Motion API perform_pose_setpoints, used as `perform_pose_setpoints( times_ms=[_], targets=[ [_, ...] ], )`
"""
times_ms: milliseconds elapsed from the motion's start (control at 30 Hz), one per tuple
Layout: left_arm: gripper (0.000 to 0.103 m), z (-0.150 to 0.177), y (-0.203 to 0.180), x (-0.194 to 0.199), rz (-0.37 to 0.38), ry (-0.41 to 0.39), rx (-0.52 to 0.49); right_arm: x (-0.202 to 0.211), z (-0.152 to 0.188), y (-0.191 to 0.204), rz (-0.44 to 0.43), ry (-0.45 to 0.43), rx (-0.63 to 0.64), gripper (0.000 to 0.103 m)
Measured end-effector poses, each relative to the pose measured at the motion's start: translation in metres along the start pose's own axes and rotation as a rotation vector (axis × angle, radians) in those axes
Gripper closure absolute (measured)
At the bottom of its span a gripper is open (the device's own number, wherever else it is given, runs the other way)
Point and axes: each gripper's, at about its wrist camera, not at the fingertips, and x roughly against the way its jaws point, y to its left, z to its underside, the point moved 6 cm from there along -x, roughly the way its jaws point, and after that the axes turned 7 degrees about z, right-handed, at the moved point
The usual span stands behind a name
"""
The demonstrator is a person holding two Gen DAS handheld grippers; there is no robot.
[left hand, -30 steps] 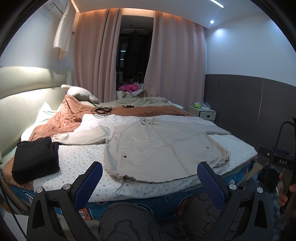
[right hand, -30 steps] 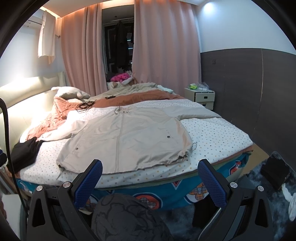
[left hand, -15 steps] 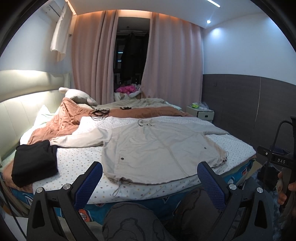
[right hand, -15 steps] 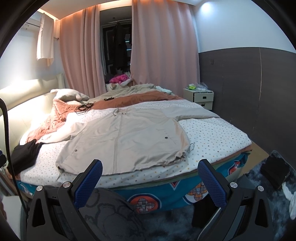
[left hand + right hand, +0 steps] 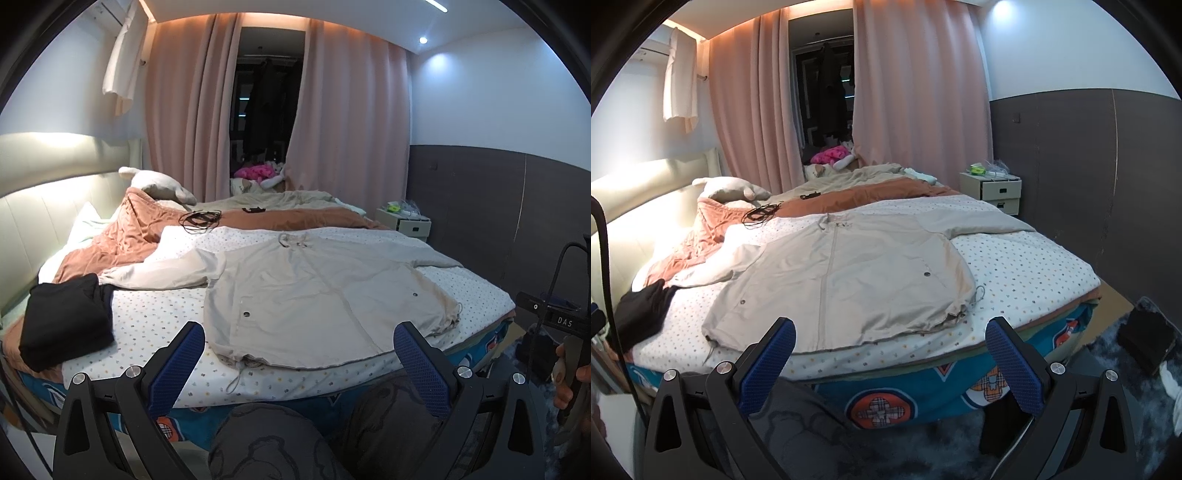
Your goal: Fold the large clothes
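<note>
A large beige jacket (image 5: 314,291) (image 5: 849,273) lies spread flat, front up, on the dotted bed sheet (image 5: 155,314) (image 5: 1015,266), hem toward me and both sleeves stretched out sideways. My left gripper (image 5: 299,354) hangs open in front of the bed's near edge, short of the hem, with nothing between its blue pads. In the right wrist view my right gripper (image 5: 890,354) is likewise open and empty, held back from the mattress edge below the hem.
A folded black garment (image 5: 66,321) (image 5: 639,314) sits on the bed's left side. An orange quilt (image 5: 129,236), pillows and a black cable (image 5: 199,219) lie behind the jacket. A white nightstand (image 5: 991,192) stands at the right wall. The person's knees (image 5: 266,439) are below the grippers.
Both grippers have drawn back slightly and risen; the bed and jacket sit a little lower and farther in view. The jacket has not moved.
</note>
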Motion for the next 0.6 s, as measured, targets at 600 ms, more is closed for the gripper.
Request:
perform_pose_setpoints(
  times_ms=[600],
  targets=[
    [0.0,-0.027,0.058,-0.069,-0.059,0.029,0.047,-0.072,-0.032,0.051,-0.064,0.009,0.05,0.0]
  ],
)
